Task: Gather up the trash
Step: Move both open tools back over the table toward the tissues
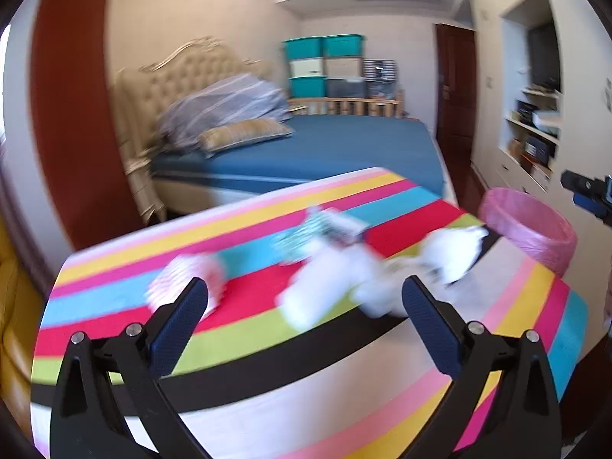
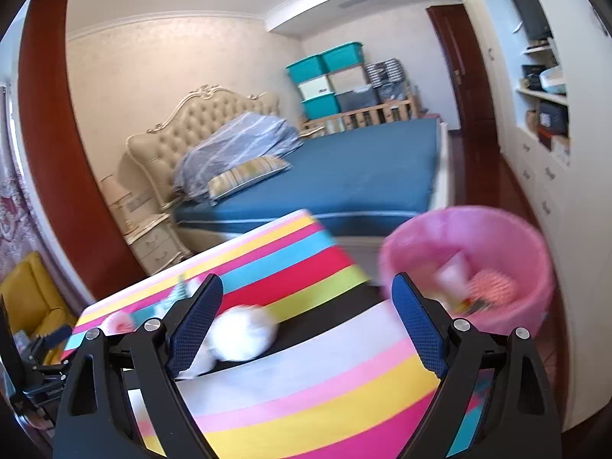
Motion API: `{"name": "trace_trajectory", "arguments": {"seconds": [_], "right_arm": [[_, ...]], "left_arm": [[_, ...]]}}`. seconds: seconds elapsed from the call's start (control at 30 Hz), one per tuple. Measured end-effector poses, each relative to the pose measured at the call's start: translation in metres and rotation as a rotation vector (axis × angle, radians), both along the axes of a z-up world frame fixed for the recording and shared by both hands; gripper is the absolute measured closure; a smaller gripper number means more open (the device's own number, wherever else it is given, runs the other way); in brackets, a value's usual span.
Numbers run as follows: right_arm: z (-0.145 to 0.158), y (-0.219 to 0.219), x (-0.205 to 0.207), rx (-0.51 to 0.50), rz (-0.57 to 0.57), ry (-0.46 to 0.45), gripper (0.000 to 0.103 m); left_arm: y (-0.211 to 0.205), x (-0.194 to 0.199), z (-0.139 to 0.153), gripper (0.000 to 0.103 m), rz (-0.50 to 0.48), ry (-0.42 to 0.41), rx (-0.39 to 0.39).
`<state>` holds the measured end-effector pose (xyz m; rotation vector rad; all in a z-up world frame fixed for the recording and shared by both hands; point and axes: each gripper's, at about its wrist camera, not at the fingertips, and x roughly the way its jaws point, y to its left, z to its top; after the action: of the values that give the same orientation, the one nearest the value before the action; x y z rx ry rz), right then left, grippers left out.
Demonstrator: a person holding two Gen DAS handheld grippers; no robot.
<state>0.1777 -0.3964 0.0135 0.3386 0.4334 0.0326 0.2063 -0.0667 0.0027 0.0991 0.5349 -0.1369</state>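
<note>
Blurred trash lies on the striped table (image 1: 267, 394): a pink-white wad (image 1: 183, 279), a white crumpled paper (image 1: 325, 287), a green patterned wrapper (image 1: 317, 229) and another white wad (image 1: 455, 248). My left gripper (image 1: 304, 302) is open and empty just short of the white paper. My right gripper (image 2: 306, 308) is open and empty above the table (image 2: 325, 382), with a white wad (image 2: 244, 331) by its left finger. The pink bin (image 2: 474, 267) stands right of the table and holds some trash; it also shows in the left wrist view (image 1: 535, 229).
A bed (image 1: 325, 145) with a blue sheet stands beyond the table. Stacked storage boxes (image 1: 325, 65) are at the far wall. White shelving (image 1: 535, 122) lines the right side. A yellow chair (image 2: 34, 298) is at the left. The other gripper (image 1: 589, 195) shows at the right edge.
</note>
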Motion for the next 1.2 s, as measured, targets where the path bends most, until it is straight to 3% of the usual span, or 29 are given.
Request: {"name": "trace_trajectory", "arguments": {"seconds": [0.2,0.3,0.47,0.67,1.2], "right_arm": [[-0.023,0.070,0.001,-0.033,0.029,0.051,0.018],[-0.034,0.091,0.004,-0.062,0.041,0.087,0.018],[-0.050,0.109,0.014,-0.130,0.060,0.151,0.018],[-0.067,0.126,0.028,-0.183,0.093,0.214,0.018],[-0.077,0.195,0.064,-0.354,0.239,0.286,0.018]], "left_arm": [[0.084,-0.005,-0.023,0.005,0.119,0.058,-0.078],[0.107,0.000,-0.034,0.005,0.139,0.100,-0.122],[0.112,0.006,-0.052,0.005,0.133,0.146,-0.126],[0.098,0.012,-0.061,0.005,0.120,0.177,-0.077],[0.119,0.016,-0.069,0.005,0.169,0.235,-0.189]]}}
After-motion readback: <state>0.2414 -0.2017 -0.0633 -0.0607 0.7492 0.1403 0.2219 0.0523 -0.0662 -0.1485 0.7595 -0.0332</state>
